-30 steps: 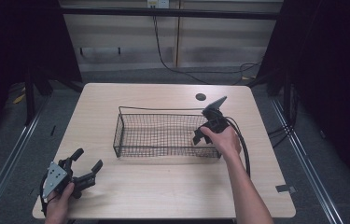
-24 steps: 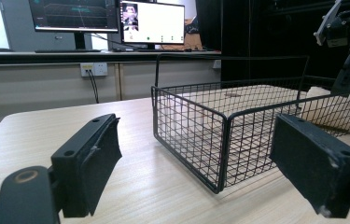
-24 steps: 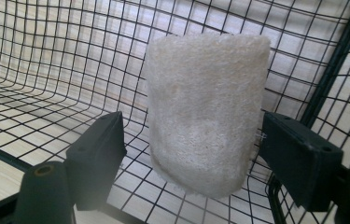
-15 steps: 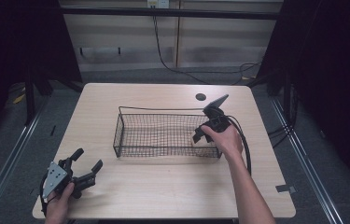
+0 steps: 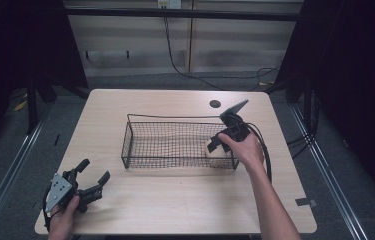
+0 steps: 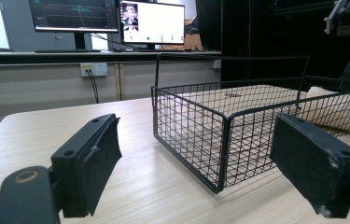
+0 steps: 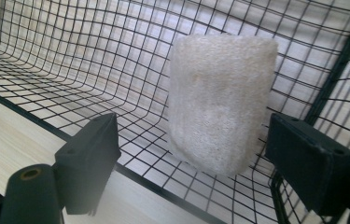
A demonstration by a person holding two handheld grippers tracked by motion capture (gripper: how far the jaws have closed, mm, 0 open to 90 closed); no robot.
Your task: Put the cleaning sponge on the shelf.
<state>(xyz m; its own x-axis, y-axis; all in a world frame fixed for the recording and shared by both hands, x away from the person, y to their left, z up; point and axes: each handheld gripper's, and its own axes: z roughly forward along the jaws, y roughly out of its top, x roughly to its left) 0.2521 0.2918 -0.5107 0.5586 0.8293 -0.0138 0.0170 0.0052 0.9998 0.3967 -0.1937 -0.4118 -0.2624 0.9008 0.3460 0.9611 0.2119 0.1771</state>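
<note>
Hovering at the wire basket's right end, mid-frame, right gripper gapes wide around a pale sponge block, ungripped. Left gripper, lower left, open, empty, apparently parked clear.

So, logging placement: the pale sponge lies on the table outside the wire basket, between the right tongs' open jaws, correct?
Not outside: the right gripper view shows the pale sponge inside the wire basket, at its corner. The right tongs are open around it.
</note>
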